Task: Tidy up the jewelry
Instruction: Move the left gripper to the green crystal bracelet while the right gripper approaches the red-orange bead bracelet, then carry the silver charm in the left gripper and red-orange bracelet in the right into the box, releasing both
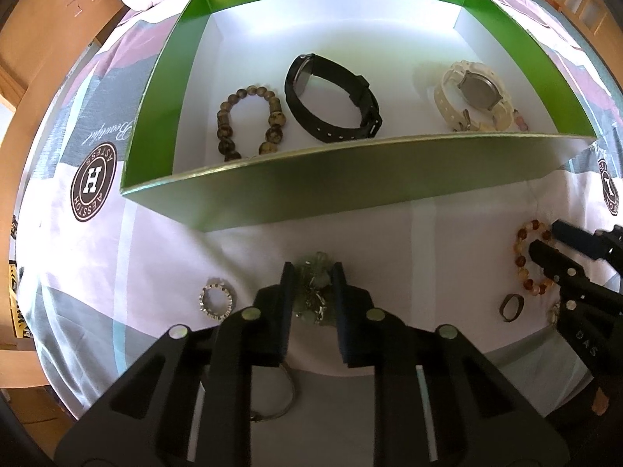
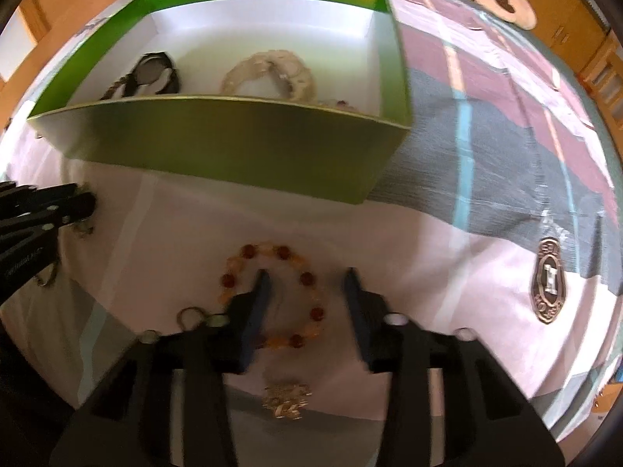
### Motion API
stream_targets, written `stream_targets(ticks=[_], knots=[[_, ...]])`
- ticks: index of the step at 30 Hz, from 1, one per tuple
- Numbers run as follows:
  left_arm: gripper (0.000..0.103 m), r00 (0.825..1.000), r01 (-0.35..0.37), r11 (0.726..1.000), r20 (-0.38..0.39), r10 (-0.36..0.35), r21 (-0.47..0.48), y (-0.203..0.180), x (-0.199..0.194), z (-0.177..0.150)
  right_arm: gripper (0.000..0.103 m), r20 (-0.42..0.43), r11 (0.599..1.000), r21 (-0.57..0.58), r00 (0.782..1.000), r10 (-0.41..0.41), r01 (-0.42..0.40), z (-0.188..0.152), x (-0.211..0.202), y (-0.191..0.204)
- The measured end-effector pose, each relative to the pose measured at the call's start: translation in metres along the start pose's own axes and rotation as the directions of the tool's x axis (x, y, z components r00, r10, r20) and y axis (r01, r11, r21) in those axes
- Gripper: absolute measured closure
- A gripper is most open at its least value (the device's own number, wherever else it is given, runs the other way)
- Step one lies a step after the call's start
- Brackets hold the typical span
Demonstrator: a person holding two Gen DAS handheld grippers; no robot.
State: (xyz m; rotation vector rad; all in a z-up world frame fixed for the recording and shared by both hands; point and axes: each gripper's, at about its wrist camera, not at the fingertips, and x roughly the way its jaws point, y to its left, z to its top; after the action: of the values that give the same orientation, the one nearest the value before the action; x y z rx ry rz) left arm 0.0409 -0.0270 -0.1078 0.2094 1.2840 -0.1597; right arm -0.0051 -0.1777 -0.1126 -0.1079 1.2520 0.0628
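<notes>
A green box (image 1: 272, 190) holds a brown bead bracelet (image 1: 251, 122), a black watch (image 1: 331, 97) and a white watch (image 1: 473, 95). My left gripper (image 1: 312, 272) is open, its fingers on either side of a pale green bead cluster (image 1: 315, 292) on the cloth. My right gripper (image 2: 307, 276) is open, one finger inside an amber bead bracelet (image 2: 272, 295) and one outside it. That bracelet also shows in the left wrist view (image 1: 523, 260).
A silver ring bracelet (image 1: 216, 299) lies left of the left gripper. A small dark ring (image 1: 512, 307) and a thin bangle (image 1: 280, 397) lie nearby. A gold trinket (image 2: 288, 401) sits under the right gripper. The box (image 2: 233, 148) stands ahead on the patterned cloth.
</notes>
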Motion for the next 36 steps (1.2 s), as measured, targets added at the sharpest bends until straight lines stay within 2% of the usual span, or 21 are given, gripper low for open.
stream_targets(ticks=[1, 2, 6, 12, 14, 16, 18, 22, 25, 28, 30, 32, 36], knots=[[0.084, 1.000, 0.000, 1.000, 0.000, 0.000, 0.001, 0.000, -0.001, -0.001, 0.092, 0.003, 1.000, -0.013, 1.000, -0.001, 0.002, 0.000, -0.001, 0.003], [0.084, 1.000, 0.000, 1.000, 0.001, 0.000, 0.001, -0.001, -0.001, -0.001, 0.094, 0.004, 1.000, -0.021, 1.000, 0.003, -0.003, 0.000, -0.001, 0.004], [0.088, 1.000, 0.004, 1.000, 0.004, -0.004, -0.004, 0.003, -0.003, -0.001, 0.096, 0.032, 0.999, -0.040, 0.999, 0.036, -0.035, 0.000, -0.007, 0.011], [0.089, 0.999, 0.016, 1.000, 0.032, -0.015, -0.011, 0.008, -0.014, 0.000, 0.096, 0.106, 0.996, -0.061, 0.992, 0.071, -0.065, 0.004, -0.026, 0.017], [0.090, 0.997, 0.031, 0.999, 0.065, -0.030, -0.012, 0.009, -0.023, -0.001, 0.096, 0.126, 0.992, -0.055, 0.985, 0.120, -0.114, 0.005, -0.034, 0.015], [0.090, 0.991, 0.060, 0.998, 0.122, -0.059, 0.002, 0.011, -0.039, 0.000, 0.096, 0.167, 0.982, -0.044, 0.968, 0.189, -0.185, 0.007, -0.048, 0.011], [0.090, 0.974, 0.097, 0.995, 0.202, -0.100, 0.022, 0.014, -0.063, 0.001, 0.096, 0.210, 0.975, -0.047, 0.952, 0.224, -0.219, 0.010, -0.062, 0.007], [0.090, 0.933, 0.195, 0.980, 0.302, -0.196, 0.033, 0.029, -0.098, 0.001, 0.096, 0.335, 0.957, -0.054, 0.898, 0.286, -0.285, 0.010, -0.097, 0.000], [0.090, 0.912, 0.220, 0.975, 0.349, -0.214, 0.023, 0.036, -0.112, 0.005, 0.096, 0.414, 0.948, -0.044, 0.857, 0.305, -0.316, 0.021, -0.114, -0.012], [0.090, 0.906, 0.233, 0.972, 0.360, -0.223, 0.015, 0.043, -0.117, 0.022, 0.096, 0.451, 0.942, -0.028, 0.837, 0.310, -0.334, 0.037, -0.121, -0.017], [0.090, 0.904, 0.219, 0.976, 0.375, -0.204, 0.002, 0.047, -0.116, 0.042, 0.096, 0.471, 0.939, -0.018, 0.826, 0.311, -0.343, 0.056, -0.121, -0.021], [0.090, 0.910, 0.192, 0.981, 0.376, -0.175, -0.008, 0.050, -0.110, 0.062, 0.096, 0.474, 0.938, -0.007, 0.825, 0.309, -0.347, 0.074, -0.115, -0.022], [0.090, 0.928, 0.167, 0.985, 0.343, -0.142, -0.044, 0.054, -0.081, 0.097, 0.096, 0.455, 0.955, 0.027, 0.854, 0.252, -0.296, 0.111, -0.082, -0.029]])
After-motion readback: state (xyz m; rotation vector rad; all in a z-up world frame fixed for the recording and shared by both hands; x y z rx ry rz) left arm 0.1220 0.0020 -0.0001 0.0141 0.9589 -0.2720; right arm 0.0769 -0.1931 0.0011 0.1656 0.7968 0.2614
